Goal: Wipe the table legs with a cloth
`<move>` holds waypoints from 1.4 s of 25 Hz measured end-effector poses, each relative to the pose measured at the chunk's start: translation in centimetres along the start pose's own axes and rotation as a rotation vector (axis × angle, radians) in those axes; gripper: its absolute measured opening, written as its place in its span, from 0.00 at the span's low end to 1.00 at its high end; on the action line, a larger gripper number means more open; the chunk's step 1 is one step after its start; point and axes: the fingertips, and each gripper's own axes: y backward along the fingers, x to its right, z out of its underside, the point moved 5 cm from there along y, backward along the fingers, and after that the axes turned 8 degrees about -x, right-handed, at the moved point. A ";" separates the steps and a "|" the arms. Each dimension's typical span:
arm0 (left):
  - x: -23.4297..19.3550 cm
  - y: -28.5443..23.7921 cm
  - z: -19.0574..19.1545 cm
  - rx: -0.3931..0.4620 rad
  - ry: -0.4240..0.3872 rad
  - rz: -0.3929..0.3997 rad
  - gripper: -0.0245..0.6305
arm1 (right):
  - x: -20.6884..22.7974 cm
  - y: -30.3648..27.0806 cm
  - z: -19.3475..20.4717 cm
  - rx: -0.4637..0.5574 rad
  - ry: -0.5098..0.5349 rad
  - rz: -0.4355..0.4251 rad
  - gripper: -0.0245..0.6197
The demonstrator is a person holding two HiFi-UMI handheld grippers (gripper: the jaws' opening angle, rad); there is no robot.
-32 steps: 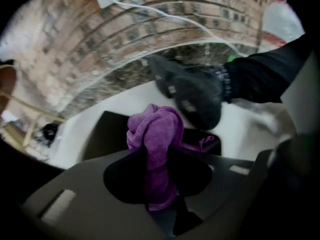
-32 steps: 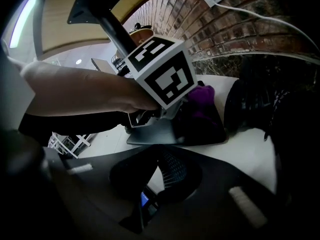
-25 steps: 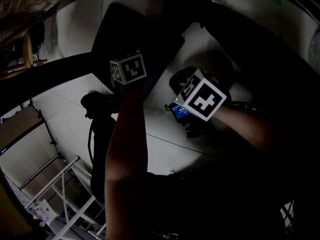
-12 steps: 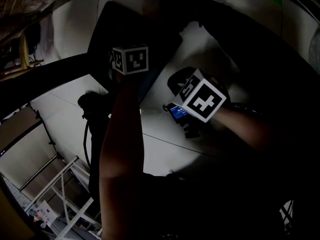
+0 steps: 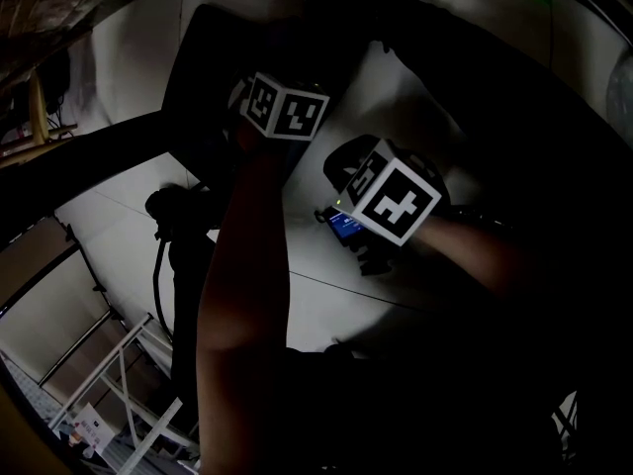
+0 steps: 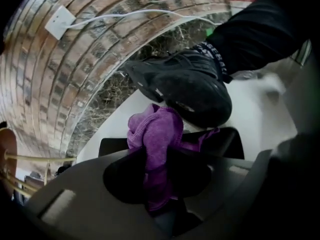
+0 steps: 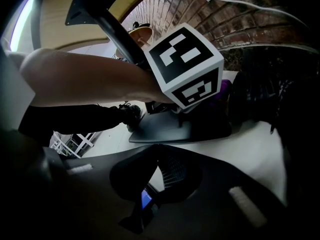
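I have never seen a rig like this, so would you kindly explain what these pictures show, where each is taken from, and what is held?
A person holds a two-jaw gripper in each hand; the patterned cubes are part of them. The dark picture comes from a camera on the person's head, looking down. The other two come from cameras riding on the grippers. The left gripper is clamped on a purple cloth, near a black shoe. The right gripper looks shut and empty; its view shows the black table leg, a flat black base plate and the white floor.
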 end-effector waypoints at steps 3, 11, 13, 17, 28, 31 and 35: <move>0.0 0.1 0.4 0.004 -0.013 -0.003 0.21 | 0.2 0.0 0.0 0.001 0.000 0.006 0.04; -3.4 1.2 5.0 -0.088 0.183 -0.089 0.21 | -0.2 0.0 -0.2 0.000 0.024 0.003 0.04; -4.0 1.5 6.3 -0.088 0.290 -0.096 0.21 | -0.3 -0.1 -0.1 -0.005 0.031 0.002 0.04; -4.6 2.4 8.5 -0.079 0.406 -0.150 0.21 | -0.4 0.0 -0.2 -0.004 0.033 0.011 0.04; -4.8 2.5 8.9 -0.077 0.336 -0.146 0.20 | -0.4 -0.3 0.0 -0.009 0.037 0.012 0.04; -4.9 2.1 8.4 -0.082 0.307 -0.140 0.20 | -0.3 -0.4 -0.1 -0.008 0.030 0.008 0.04; -4.9 1.5 7.3 -0.084 0.288 -0.121 0.20 | -0.4 -0.5 0.0 -0.007 0.024 0.000 0.04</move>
